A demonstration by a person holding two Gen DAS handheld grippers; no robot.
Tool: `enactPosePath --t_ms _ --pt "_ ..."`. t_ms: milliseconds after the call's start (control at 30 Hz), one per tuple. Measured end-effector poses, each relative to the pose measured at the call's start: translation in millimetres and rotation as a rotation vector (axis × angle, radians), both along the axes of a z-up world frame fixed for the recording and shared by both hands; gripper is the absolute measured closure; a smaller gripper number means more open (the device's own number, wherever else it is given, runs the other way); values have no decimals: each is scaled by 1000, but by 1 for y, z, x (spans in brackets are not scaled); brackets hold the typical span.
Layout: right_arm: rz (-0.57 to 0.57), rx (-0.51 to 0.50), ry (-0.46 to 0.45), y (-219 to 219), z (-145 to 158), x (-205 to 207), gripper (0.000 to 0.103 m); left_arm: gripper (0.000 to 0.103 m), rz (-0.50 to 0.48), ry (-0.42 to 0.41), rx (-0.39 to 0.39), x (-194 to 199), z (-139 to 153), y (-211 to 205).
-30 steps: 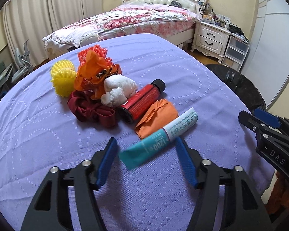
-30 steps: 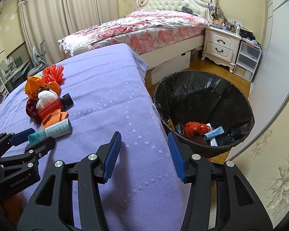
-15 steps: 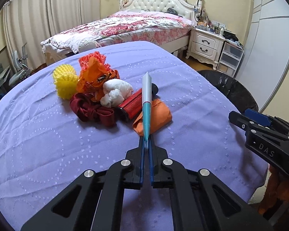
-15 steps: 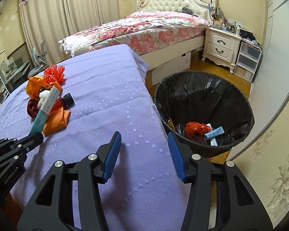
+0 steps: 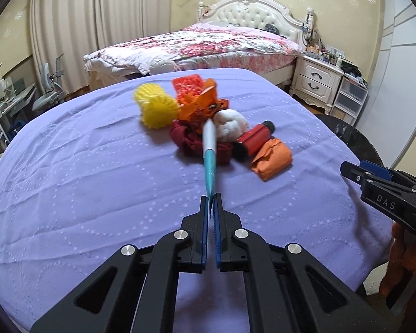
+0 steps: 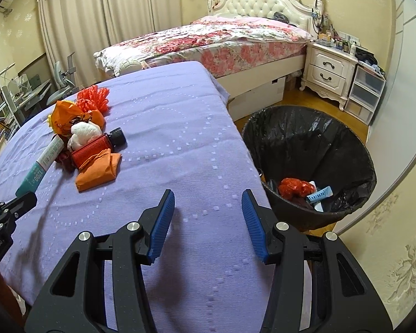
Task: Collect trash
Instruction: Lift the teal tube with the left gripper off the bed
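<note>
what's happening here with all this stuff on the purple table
A person with two handheld grippers is clearing trash. The left gripper is shut on the flat end of a teal-and-white tube, held above the purple tablecloth. The right gripper hangs open and empty near the black-lined bin, which already holds some trash. A red bottle, an orange wrapper and other scraps wait on the cloth.

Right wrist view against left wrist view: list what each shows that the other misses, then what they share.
Right wrist only: the inside of the black-lined bin with red trash in it, and the open right gripper.

Left wrist only: the yellow mesh ball in full.

Both: the left gripper shut on the teal tube, and the orange packet on the purple cloth.
</note>
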State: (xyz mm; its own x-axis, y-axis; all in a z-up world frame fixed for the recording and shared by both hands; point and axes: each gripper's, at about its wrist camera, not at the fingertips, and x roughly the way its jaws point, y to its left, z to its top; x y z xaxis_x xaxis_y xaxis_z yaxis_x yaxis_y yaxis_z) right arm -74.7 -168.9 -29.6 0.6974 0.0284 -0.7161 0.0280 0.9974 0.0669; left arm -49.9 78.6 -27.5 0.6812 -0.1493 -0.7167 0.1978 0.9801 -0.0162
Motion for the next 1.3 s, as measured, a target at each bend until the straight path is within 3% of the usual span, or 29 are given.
enactPosePath --t_ms 233,267,300,367,400,633,733,800,867,1133,1200,1300 --pt "23 -14 3 13 -1 1 53 97 34 49 -11 3 -9 18" --pt "26 -16 4 15 -1 1 53 90 38 52 -12 4 -10 20" --pt "28 -17 6 16 -1 2 53 74 44 54 -12 6 -9 21" --pt "34 -20 7 19 -1 2 53 52 55 52 -27 10 -7 23" --pt "38 -23 8 21 -1 3 53 52 56 51 -34 12 -6 24" --pt "71 -33 14 33 -1 7 53 55 55 85 -58 28 -9 26" --pt "87 -40 14 41 -1 8 51 70 46 87 -53 29 -10 26" --pt "97 -37 11 45 0 9 45 88 35 88 -52 28 -10 25" --pt "109 -38 12 49 1 9 45 95 35 83 -56 26 -9 26" --pt "177 -27 5 73 7 12 42 95 88 36 -68 17 1 39" --pt "205 -25 4 82 8 14 35 95 103 25 -61 17 4 43" --pt "234 -50 6 96 9 20 32 95 135 16 -43 18 4 52"
